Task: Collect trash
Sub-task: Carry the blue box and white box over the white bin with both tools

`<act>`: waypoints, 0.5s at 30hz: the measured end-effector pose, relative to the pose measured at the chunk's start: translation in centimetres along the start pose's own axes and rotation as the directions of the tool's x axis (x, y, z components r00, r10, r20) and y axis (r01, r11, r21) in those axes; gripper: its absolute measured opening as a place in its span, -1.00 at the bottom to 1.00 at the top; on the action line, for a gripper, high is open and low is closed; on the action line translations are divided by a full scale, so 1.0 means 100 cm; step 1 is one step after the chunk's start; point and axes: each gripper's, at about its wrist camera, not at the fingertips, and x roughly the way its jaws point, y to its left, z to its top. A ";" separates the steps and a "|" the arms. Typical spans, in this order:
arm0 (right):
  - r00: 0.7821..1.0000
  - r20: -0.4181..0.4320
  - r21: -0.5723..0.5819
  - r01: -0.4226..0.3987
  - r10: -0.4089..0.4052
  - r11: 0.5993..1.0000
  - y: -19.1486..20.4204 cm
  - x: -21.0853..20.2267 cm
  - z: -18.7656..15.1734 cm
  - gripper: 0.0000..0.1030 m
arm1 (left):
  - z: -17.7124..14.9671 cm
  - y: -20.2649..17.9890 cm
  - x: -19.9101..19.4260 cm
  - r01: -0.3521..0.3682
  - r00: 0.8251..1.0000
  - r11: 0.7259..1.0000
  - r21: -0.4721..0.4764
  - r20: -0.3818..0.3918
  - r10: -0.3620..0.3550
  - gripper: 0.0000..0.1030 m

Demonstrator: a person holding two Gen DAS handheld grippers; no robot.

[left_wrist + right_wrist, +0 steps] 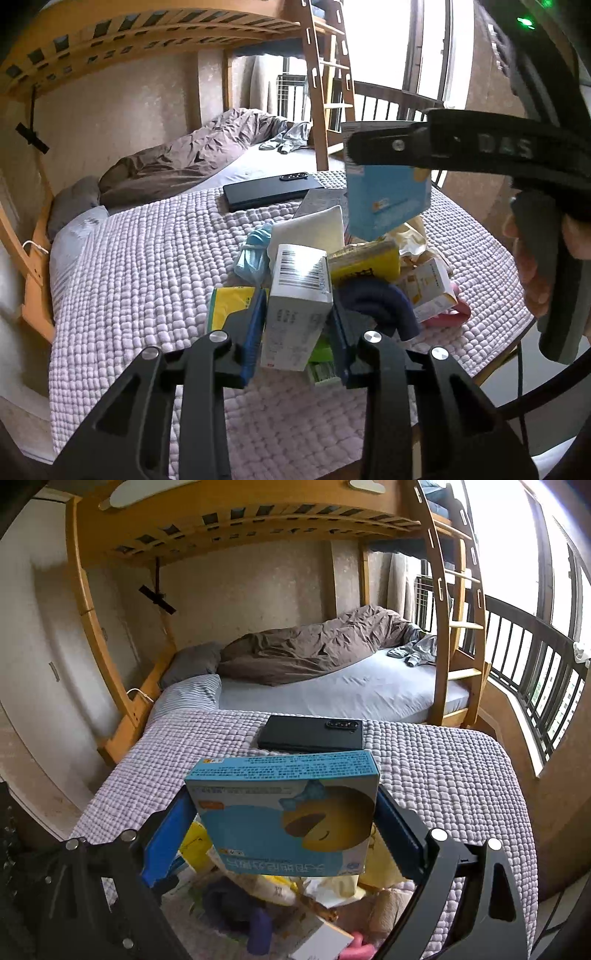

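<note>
Left tongs clamp the white barcoded box at the trash pile's near edge on the quilted bed; right tongs grip the blue carton raised above the pile, evidently for removal.

Padded table stands in front of the bunk bed, window railing off its right edge. Phone lies flat at the table's far edge, middle. Trash pile sits toward the near right. Barcode box upright at the pile's near side, between the left gripper fingers. Flat carton held above the pile, between the right gripper fingers. Duvet and pillows on the bed behind.
</note>
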 end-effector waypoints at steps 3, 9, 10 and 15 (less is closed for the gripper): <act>1.000 0.007 -0.003 -0.004 0.004 1.000 0.001 -0.009 -0.003 0.78 | 0.001 0.001 -0.002 0.000 1.000 1.000 -0.010 0.000 0.000 -0.33; 1.000 0.011 0.007 -0.020 0.020 1.000 -0.001 -0.022 -0.008 0.78 | 0.002 0.002 -0.007 -0.004 1.000 1.000 -0.016 0.003 0.004 -0.36; 1.000 0.011 0.007 -0.024 0.024 1.000 -0.001 -0.024 -0.009 0.78 | 0.001 0.002 -0.009 -0.003 1.000 1.000 -0.018 0.003 0.003 -0.38; 0.999 0.005 -0.001 -0.033 0.033 0.999 -0.001 -0.034 -0.018 0.78 | -0.001 0.001 -0.011 -0.004 1.000 1.000 -0.021 -0.005 0.004 -0.38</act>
